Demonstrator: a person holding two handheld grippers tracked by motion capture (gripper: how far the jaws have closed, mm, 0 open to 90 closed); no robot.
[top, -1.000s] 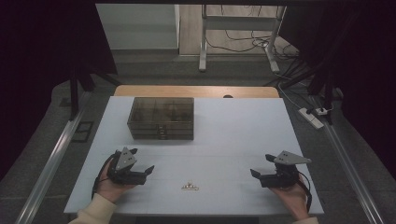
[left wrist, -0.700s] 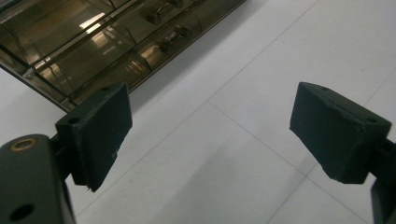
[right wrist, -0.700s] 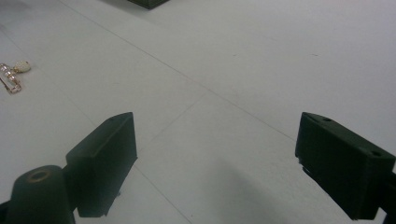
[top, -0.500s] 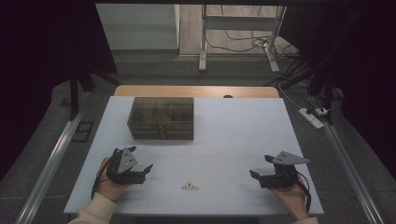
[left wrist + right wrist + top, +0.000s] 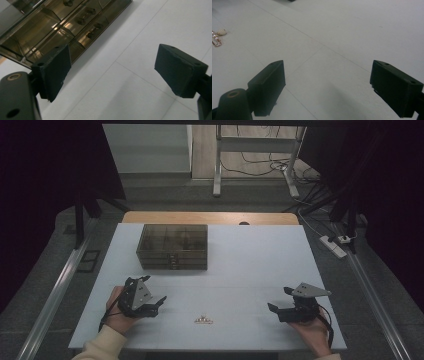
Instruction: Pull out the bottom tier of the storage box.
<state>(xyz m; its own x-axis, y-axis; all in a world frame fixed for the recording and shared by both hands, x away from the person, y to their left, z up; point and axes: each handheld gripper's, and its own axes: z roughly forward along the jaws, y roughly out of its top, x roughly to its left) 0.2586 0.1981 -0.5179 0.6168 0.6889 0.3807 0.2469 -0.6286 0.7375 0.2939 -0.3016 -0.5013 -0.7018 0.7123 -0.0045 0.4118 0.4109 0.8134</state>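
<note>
Holding our left gripper (image 5: 159, 301) low over the near-left part of the white table (image 5: 250, 260), we keep its jaws spread wide with nothing between them; in the left gripper view the two black pads (image 5: 53, 70) stand well apart over bare tabletop. Our left hand (image 5: 117, 312) wraps the body from behind, a pale sleeve (image 5: 102, 345) coming in from the bottom edge. Our right gripper (image 5: 280, 301) sits at the near-right part of the table, its grey three-cornered plate (image 5: 310, 290) on top, its jaws likewise parted and empty; the right gripper view shows its pads (image 5: 268, 86) wide apart above the plain surface. Our right hand (image 5: 312, 332) holds it from below.

Between the two grippers, near the front edge, lies a small gold-coloured trinket (image 5: 203, 320), apart from both; it also shows at the left edge of the right gripper view as a gold clasp with a pale bead. Farther back, left of centre, stands a smoky transparent drawer box (image 5: 172, 246) with small handles on its front; in the left gripper view its drawers and dividers show beyond our left pad. Past the table's far edge we see a wooden strip (image 5: 210, 218), then floor with cables (image 5: 250, 165) and a power strip (image 5: 334, 246) at the right.
</note>
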